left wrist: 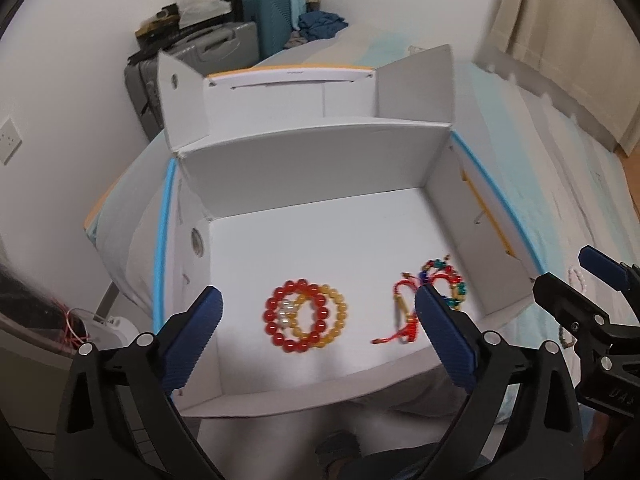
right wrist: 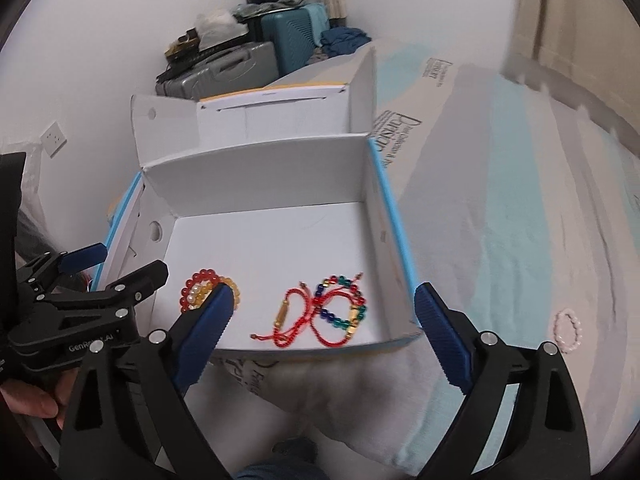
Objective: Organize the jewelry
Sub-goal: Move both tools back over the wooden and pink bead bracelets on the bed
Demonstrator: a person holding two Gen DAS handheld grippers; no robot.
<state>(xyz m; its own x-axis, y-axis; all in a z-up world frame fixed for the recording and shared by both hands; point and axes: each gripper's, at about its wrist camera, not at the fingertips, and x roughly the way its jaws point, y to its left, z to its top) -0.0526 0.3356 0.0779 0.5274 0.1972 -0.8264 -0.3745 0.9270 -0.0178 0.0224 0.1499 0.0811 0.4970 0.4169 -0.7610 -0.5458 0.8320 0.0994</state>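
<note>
Your left gripper (left wrist: 318, 312) hangs spread and empty over the box (right wrist: 394, 216), where the red beads (left wrist: 298, 316) and corded bracelets (right wrist: 328, 312) already lie. Your right gripper (right wrist: 322, 310) gapes too — one pink bracelet (right wrist: 568, 330) remains on the bed (right wrist: 520, 240), so swing right and pinch it.

The setting was a bedroom in a home. A bed (right wrist: 500, 208) with a pale striped blue-and-white cover filled the right side. Against the white wall stood a grey suitcase (left wrist: 208, 56) and a teal suitcase (left wrist: 272, 16), with bags and folded clothes (left wrist: 320, 24) piled on and beside them. A cream curtain (left wrist: 560, 32) hung at the right. A wall socket (right wrist: 52, 138) was mounted at the left.
</note>
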